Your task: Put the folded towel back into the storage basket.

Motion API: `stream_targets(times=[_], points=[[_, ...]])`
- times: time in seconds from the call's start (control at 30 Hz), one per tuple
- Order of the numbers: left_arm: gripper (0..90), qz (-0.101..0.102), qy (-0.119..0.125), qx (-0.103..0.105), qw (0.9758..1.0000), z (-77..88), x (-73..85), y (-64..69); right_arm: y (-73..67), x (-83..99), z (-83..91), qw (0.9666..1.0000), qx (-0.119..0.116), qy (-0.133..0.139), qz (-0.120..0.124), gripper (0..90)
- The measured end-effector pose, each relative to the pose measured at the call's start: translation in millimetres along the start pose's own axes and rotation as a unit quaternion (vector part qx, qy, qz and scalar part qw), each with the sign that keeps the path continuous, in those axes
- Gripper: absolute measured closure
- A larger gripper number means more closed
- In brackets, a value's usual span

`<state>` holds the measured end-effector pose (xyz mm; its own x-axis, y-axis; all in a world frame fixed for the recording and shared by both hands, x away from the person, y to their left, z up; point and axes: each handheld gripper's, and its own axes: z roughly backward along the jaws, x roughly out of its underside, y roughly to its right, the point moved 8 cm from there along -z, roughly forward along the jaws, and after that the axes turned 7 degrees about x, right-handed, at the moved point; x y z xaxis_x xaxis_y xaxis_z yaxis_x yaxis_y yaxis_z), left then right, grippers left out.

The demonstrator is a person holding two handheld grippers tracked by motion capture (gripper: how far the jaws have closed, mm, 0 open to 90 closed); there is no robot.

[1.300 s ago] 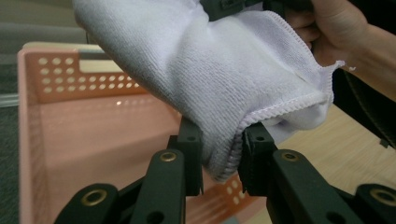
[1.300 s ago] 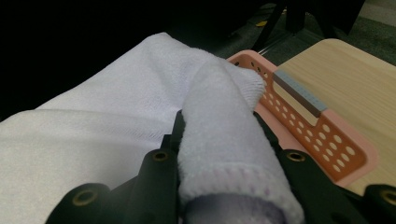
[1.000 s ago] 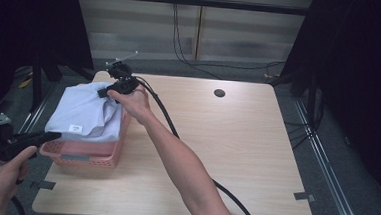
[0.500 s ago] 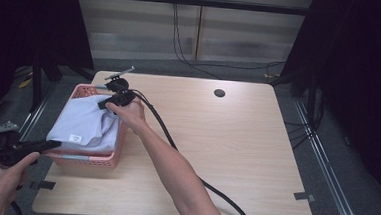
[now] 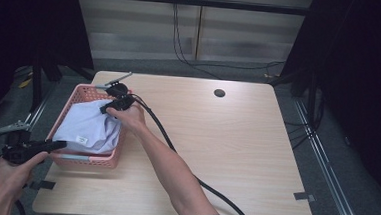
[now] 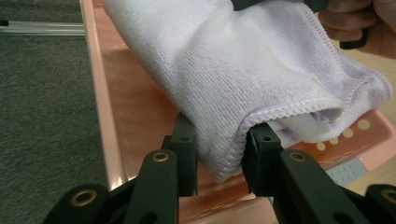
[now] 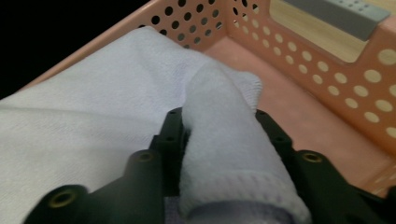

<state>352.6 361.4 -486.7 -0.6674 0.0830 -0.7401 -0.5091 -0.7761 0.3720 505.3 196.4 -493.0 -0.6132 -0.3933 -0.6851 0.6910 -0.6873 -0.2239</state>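
A folded white towel (image 5: 89,126) lies in a pink perforated basket (image 5: 87,160) at the table's left side. My left gripper (image 5: 58,144) reaches in over the basket's near left corner. In the left gripper view its jaws (image 6: 219,154) have just been opening, with the towel's (image 6: 243,70) hemmed fold still between them and touching both pads. My right gripper (image 5: 109,107) is at the towel's far right end, inside the basket. Its jaws (image 7: 219,126) have also just been opening, and a thick roll of towel (image 7: 224,154) fills the gap above the basket floor (image 7: 299,121).
The light wooden table (image 5: 236,140) has a round dark hole (image 5: 219,93) near its far edge. A black cable (image 5: 175,154) trails from my right gripper across the table toward the near edge. Grey carpet (image 6: 46,116) lies beyond the basket's left wall.
Both hands have come down with the towel, which hung above the basket's rim and now rests inside it. The basket's far rim now shows.
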Motion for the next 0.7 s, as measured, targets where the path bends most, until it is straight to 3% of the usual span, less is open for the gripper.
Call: stream_targets(times=[0.1, 0.17, 0.3, 0.5, 0.7], points=[[59.0, -0.011, 0.002, -0.012, 0.9999, 2.6, -0.3, 0.9, 6.1, -0.1, -2.5, 0.9999, 0.012, 0.005, 0.006, 46.6], [48.6, -0.011, 0.009, -0.019, 0.9997, 5.9, -1.5, 0.6, 8.4, -1.5, 0.2, 0.9999, 0.008, 0.008, 0.003, 42.5], [40.4, -0.017, 0.022, -0.020, 0.9994, 11.6, -7.8, 3.5, 12.7, -9.2, 8.9, 0.9996, 0.009, 0.024, 0.016, 37.9], [38.9, -0.017, 0.035, -0.022, 0.9990, 10.4, -22.3, 16.5, 10.7, -10.1, 24.7, 0.9991, -0.012, 0.028, 0.030, 36.3], [38.9, -0.041, 0.025, -0.018, 0.9987, -4.1, -30.7, 39.0, 16.9, -3.1, 58.3, 0.9969, -0.032, 0.050, 0.052, 34.1]])
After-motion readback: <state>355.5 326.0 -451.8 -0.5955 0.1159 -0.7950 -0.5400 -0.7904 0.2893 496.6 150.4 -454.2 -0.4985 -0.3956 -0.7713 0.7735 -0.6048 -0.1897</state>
